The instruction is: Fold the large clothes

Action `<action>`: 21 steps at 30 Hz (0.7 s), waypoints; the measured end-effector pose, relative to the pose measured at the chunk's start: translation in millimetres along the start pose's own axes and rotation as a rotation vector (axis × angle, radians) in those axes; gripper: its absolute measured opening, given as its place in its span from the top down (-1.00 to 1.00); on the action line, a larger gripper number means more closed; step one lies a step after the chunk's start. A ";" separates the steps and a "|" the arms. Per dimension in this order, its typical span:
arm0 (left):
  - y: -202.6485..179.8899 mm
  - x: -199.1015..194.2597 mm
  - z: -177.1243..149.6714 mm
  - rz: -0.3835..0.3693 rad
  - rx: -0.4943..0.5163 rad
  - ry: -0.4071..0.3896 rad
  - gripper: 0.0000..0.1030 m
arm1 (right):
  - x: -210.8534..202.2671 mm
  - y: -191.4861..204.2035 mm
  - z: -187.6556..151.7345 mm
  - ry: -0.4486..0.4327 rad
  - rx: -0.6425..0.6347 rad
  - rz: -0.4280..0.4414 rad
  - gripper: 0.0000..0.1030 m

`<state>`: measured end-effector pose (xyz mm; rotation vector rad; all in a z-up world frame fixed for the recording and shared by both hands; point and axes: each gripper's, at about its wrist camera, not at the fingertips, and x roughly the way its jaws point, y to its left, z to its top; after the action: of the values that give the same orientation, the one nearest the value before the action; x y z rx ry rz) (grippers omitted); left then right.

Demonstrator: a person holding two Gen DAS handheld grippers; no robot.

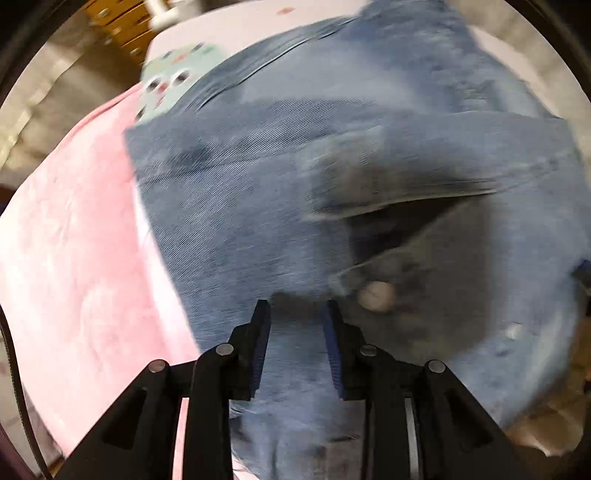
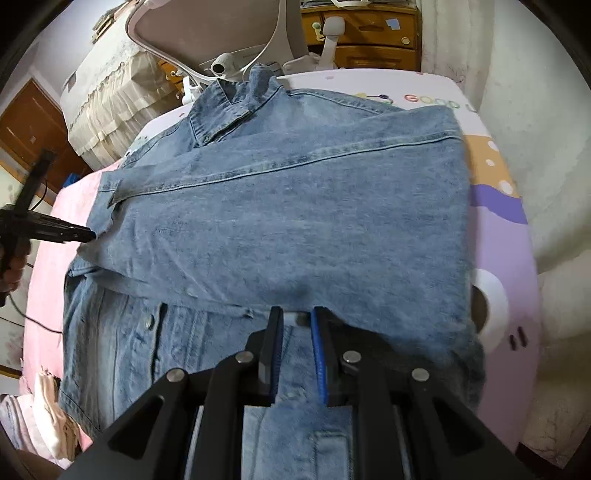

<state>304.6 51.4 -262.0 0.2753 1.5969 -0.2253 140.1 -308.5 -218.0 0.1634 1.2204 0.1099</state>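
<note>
Pink bedding [image 2: 44, 266] and a cartoon-printed purple sheet [image 2: 513, 258] cover the bed, a pale office chair [image 2: 221, 33] and wooden drawers [image 2: 369, 33] beyond its far edge. Across the middle lies the denim jacket [image 2: 295, 206], collar toward the far edge, one panel already turned over the body, button placket toward the near edge. Right gripper [image 2: 297, 317] sits at that panel's near hem, jaws narrow with the hem's fold between them; pinched, I'd judge. Left gripper [image 2: 88, 233], coming in from the pink side, noses the sleeve edge; in its own blurred view the left gripper [image 1: 297, 306] hangs over denim with jaws narrowly parted, and whether cloth is caught I can't tell. Risks from here: a shallow left bite slips off the heavy denim mid-lift, or grabs two layers and drags the finished fold askew; uneven pulls would skew the hem.
</note>
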 end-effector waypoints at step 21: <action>-103.4 -8.6 -6.0 -0.078 0.009 -0.391 -0.25 | 30.6 -29.3 13.4 -0.142 -0.030 -0.167 0.79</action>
<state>266.8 -45.2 -255.7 0.1638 1.2207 -0.3255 162.9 -332.9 -247.2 0.0417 1.0859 -0.0289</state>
